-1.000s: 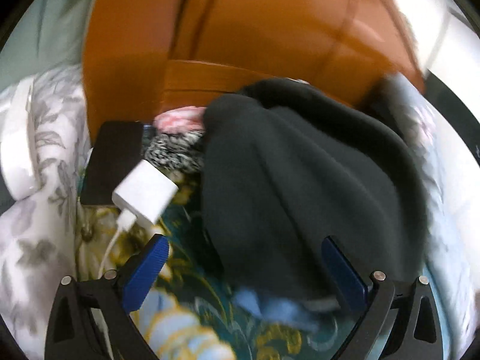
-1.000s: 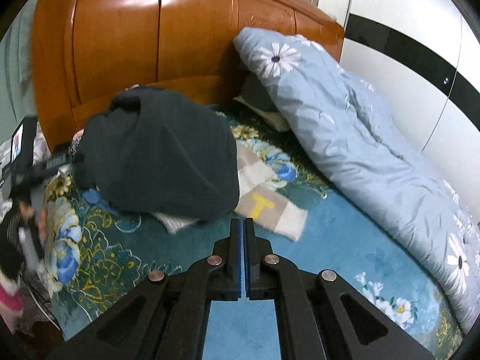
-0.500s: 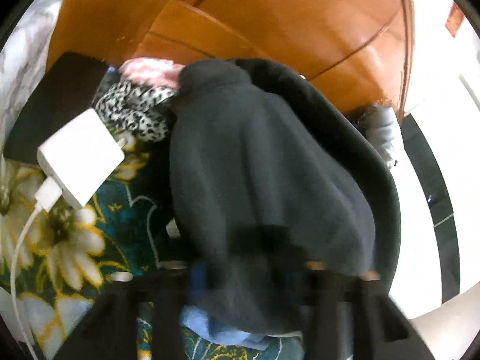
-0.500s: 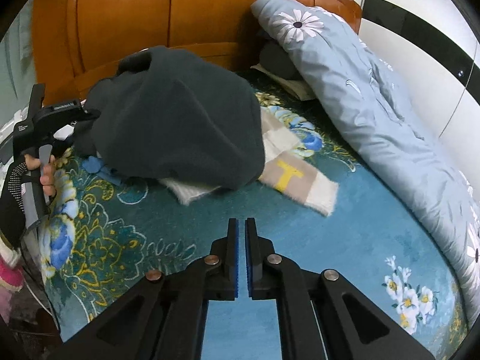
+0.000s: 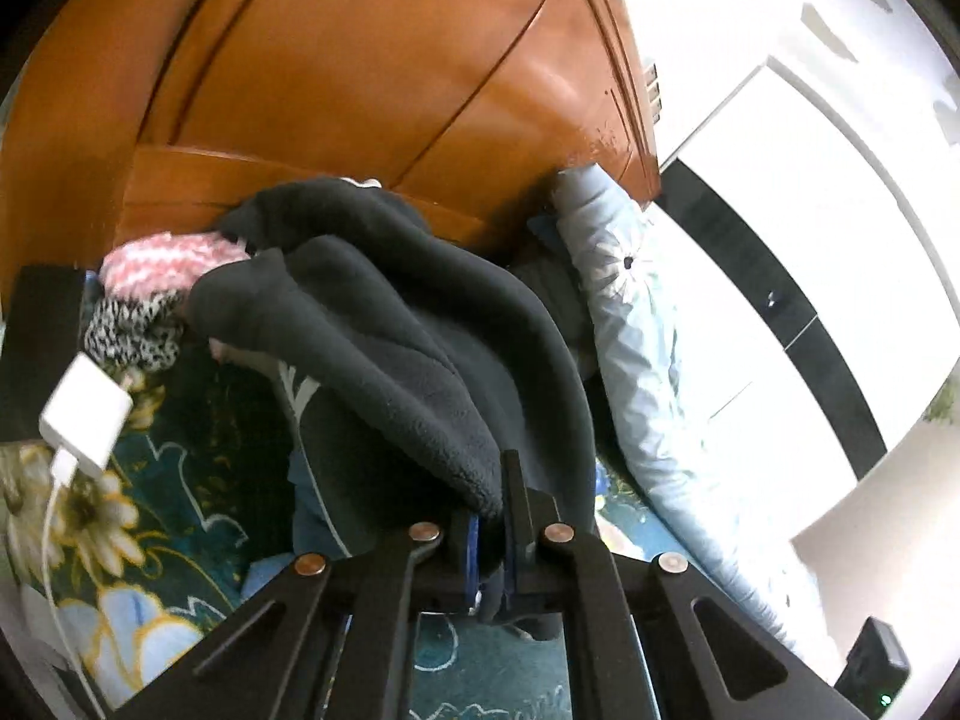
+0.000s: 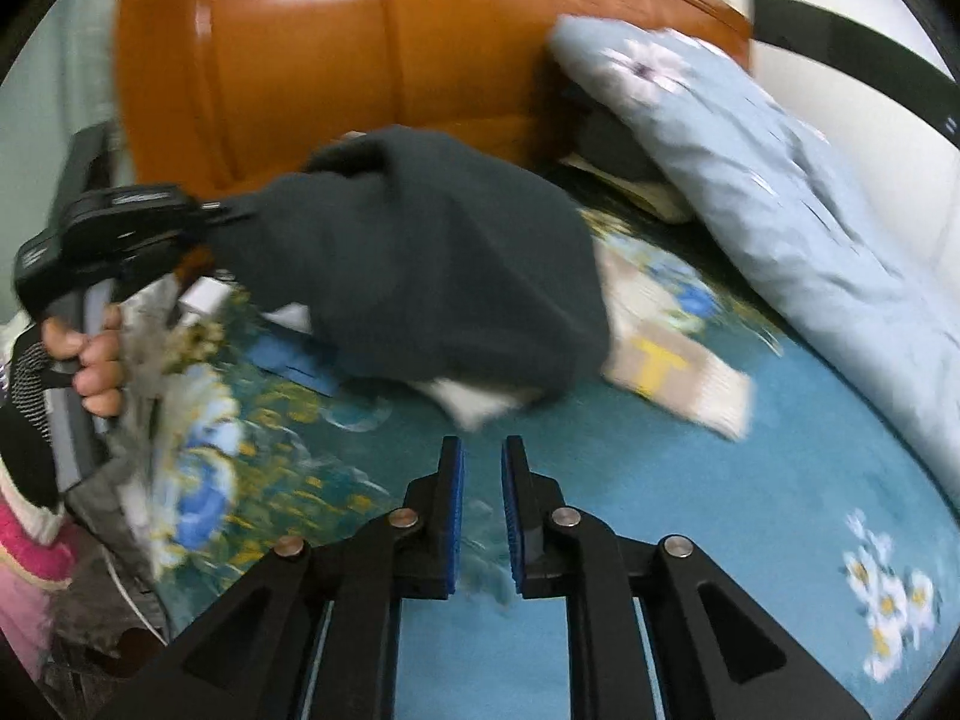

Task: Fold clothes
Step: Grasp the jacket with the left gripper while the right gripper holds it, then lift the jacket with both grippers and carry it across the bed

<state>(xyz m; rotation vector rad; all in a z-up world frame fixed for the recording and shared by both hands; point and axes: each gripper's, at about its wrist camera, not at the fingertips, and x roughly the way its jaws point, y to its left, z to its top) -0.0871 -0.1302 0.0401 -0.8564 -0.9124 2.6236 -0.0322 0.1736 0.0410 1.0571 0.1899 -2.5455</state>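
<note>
The left gripper [image 5: 489,531] has just closed on the dark fleece garment's [image 6: 432,264] edge, lifting it off the bed [image 6: 690,516] toward nine o'clock; the right gripper [image 6: 481,516] has just been opening, empty, ready to take another edge.

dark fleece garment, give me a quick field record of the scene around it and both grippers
surface: bed with teal floral blanket
garment: dark fleece garment, edge lifted, the rest heaped on the bed
left gripper: jaws just closed, clamped on the fleece edge
right gripper: jaws just opening, nothing between them, over bare blanket
under garment: beige cloth with a yellow T
right side: pale blue floral duvet
behind: orange wooden headboard
</note>
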